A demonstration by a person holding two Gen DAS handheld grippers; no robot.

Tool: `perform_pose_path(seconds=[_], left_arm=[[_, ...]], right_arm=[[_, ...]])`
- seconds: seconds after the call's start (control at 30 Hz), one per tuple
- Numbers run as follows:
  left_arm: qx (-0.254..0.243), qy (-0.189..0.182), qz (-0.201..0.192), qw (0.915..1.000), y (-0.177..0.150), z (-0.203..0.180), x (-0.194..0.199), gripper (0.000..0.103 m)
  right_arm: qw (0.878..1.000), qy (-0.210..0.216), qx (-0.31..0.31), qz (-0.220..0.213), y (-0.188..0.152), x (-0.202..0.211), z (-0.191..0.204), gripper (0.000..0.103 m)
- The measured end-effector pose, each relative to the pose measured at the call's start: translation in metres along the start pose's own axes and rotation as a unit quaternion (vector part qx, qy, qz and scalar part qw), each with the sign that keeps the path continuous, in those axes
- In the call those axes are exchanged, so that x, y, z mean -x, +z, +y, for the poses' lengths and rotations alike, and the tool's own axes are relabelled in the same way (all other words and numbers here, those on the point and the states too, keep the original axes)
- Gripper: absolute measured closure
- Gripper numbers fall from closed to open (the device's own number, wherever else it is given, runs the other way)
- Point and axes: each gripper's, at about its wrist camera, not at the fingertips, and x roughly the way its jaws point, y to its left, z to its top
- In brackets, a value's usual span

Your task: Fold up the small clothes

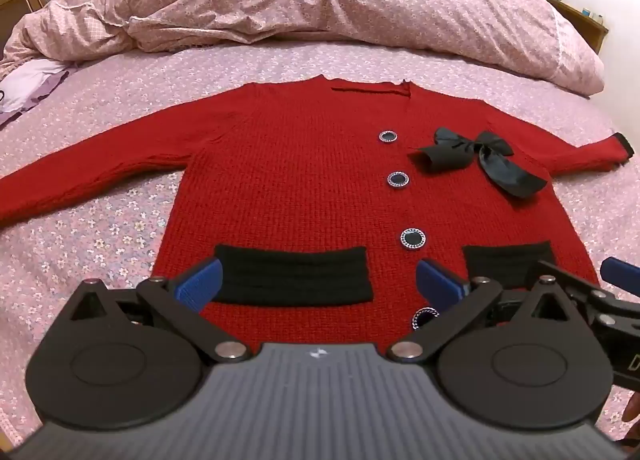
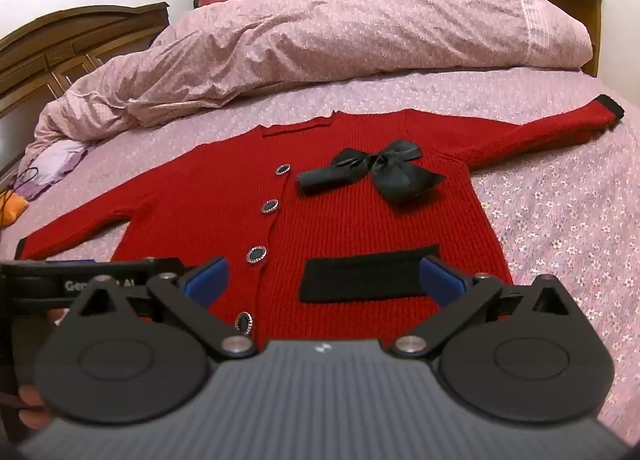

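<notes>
Hovering wide open and empty, both tools (image 1: 318, 280) (image 2: 324, 278) overhang the cardigan (image 1: 304, 187) hem, seemingly untouched.

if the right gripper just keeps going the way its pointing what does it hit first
Probably the red cardigan itself: the open right gripper points down at its lower front, about at the black pocket band right of the buttons. Nothing stands between them, though how far above the fabric it hangs is unclear.

Cardigan (image 1: 304, 179) flat on bed (image 1: 100, 227), sleeves spread; duvet (image 1: 320, 7) behind it.
</notes>
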Motion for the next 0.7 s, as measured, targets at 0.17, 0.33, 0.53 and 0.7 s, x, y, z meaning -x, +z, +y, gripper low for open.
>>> perform_pose_path(seconds=[0.17,0.33,0.53,0.7], left_arm=[[-0.001,0.004,0.002,1.0,0.001,0.0,0.001,0.0],[0.0,0.01,0.004,0.9999,0.0,-0.001,0.0,0.0],[0.003,0.013,0.01,0.9999,0.001,0.0,-0.003,0.0],[0.003,0.015,0.01,0.9998,0.0,0.0,-0.003,0.0]], right_arm=[[1.0,0.002,0.004,-0.001,-0.001,0.0,0.002,0.0],[1.0,0.003,0.008,-0.003,-0.007,-0.005,0.005,0.0],[1.0,0.005,0.008,-0.004,-0.011,-0.005,0.004,0.0],[1.0,0.005,0.008,0.001,-0.005,-0.002,0.004,0.0]])
